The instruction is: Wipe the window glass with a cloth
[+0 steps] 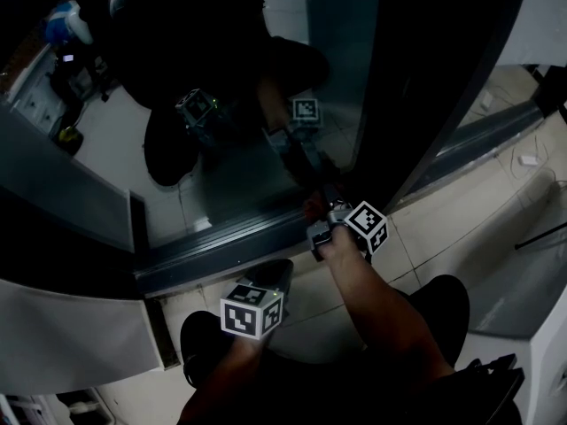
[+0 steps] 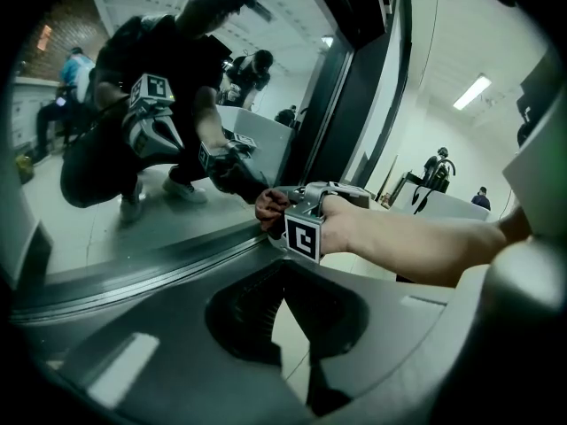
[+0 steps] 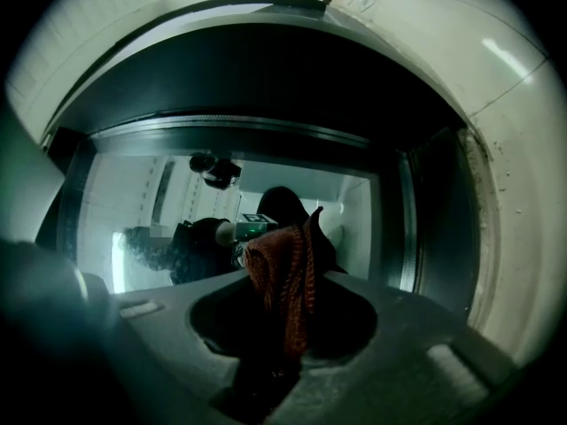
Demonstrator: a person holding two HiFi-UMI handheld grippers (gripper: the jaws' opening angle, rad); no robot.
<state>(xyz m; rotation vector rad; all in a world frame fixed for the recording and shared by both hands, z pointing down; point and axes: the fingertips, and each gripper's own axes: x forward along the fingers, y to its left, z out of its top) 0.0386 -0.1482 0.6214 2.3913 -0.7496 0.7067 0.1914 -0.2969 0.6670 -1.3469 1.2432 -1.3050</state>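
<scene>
Mid-frame, the right gripper (image 1: 328,224) is clamping a bunched fold of the cloth (image 3: 283,282), which looks soft and light, near the glass (image 1: 221,180). The left gripper (image 2: 288,317) is idling with its jaws slightly apart and empty.

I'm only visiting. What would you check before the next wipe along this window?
1. Cloth clamped in the right gripper: ok.
2. Cloth touching the window glass: cannot tell; it sits near the bottom edge.
3. Left gripper empty, fingers apart, held back from the glass: ok.
4. Smears on the glass: cannot tell; it is dark and full of reflections.
</scene>
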